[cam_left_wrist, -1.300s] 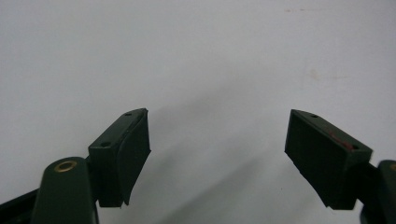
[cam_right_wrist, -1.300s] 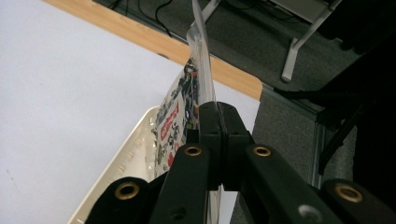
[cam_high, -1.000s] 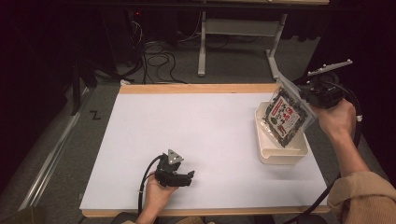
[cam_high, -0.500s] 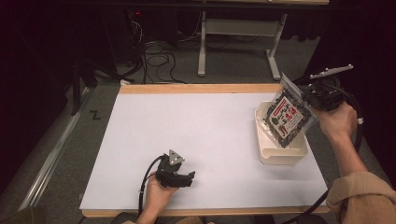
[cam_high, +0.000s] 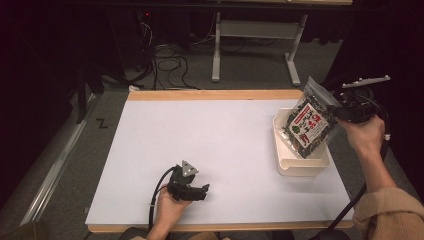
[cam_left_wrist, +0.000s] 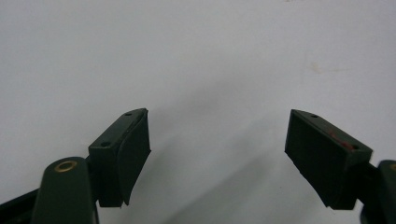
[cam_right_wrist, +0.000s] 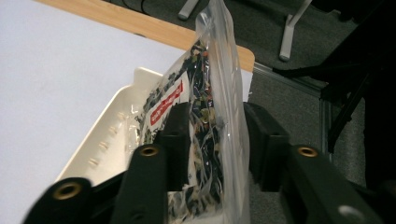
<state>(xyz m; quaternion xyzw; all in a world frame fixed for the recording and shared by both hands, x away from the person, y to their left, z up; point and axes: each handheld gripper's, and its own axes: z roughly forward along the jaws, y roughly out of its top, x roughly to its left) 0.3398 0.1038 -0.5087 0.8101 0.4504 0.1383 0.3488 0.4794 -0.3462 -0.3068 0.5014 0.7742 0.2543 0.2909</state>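
Observation:
A clear bag of dark dried food with a red and white label (cam_high: 310, 125) hangs tilted over a cream plastic tray (cam_high: 300, 167) at the table's right side. My right gripper (cam_high: 336, 112) is shut on the bag's upper right edge. In the right gripper view the jaws (cam_right_wrist: 217, 126) pinch the bag (cam_right_wrist: 210, 70) from both sides, with the tray (cam_right_wrist: 112, 135) below and to the left. My left gripper (cam_high: 202, 191) rests in a hand near the table's front edge, pointing right. Its jaws (cam_left_wrist: 217, 140) stand wide open over bare white table.
The white table top (cam_high: 210, 140) has a wooden rim at the back (cam_high: 210, 95) and front. Beyond it are a dark floor with cables (cam_high: 165, 55) and a grey desk frame (cam_high: 250, 35). A metal rail (cam_high: 55, 170) runs along the floor on the left.
The right gripper and the bag have sunk slightly toward the tray. The left gripper has stayed where it was.

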